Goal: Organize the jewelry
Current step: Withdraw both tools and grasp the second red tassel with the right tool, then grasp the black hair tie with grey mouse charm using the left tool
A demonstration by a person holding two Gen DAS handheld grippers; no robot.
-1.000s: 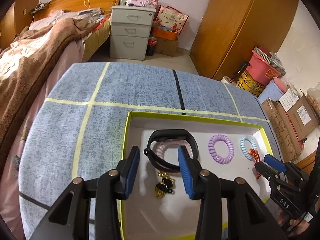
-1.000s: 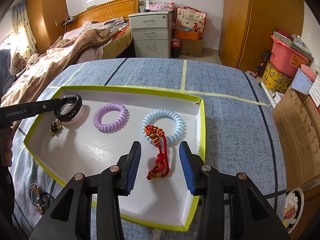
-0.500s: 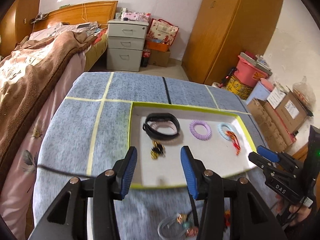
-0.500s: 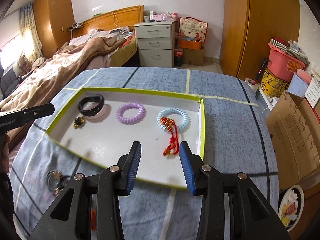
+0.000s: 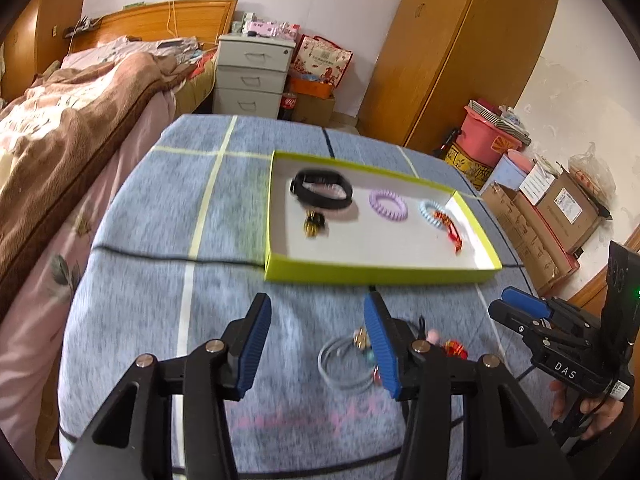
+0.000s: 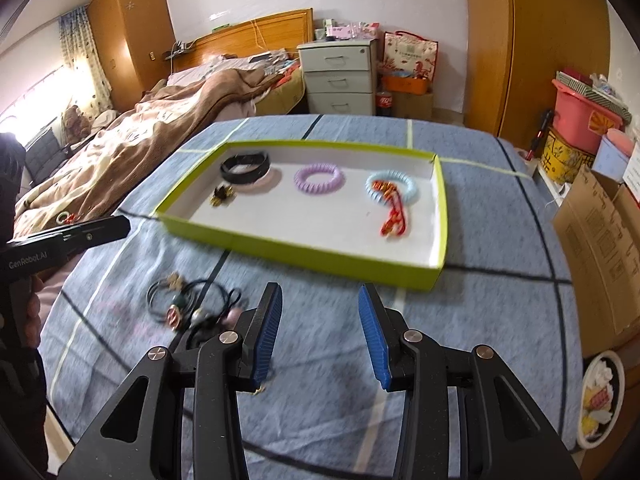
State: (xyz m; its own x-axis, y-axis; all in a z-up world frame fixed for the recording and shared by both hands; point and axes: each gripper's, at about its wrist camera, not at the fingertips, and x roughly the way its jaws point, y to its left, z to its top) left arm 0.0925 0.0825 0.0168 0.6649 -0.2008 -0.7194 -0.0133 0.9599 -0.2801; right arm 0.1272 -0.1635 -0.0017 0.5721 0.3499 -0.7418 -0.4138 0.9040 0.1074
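- Blue checked cloth (image 6: 500, 240) covers the table; beyond both grippers' fingers sits a shallow green-rimmed tray (image 6: 439, 208).
- Inside it: black band (image 6: 245, 167), gold charm (image 6: 222, 196), purple coil tie (image 6: 318, 177), blue coil tie (image 6: 408, 190) under a red tassel (image 6: 394, 214) running lengthwise toward the fingers.
- Left gripper (image 5: 316, 340) and right gripper (image 6: 319, 330) both spread, empty.
- Loose hair ties (image 6: 188, 306) lie left of the right fingers.

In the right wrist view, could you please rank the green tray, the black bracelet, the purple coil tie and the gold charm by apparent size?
1. green tray
2. black bracelet
3. purple coil tie, about as wide as the bracelet, so I would not separate these two firmly
4. gold charm, clearly smallest
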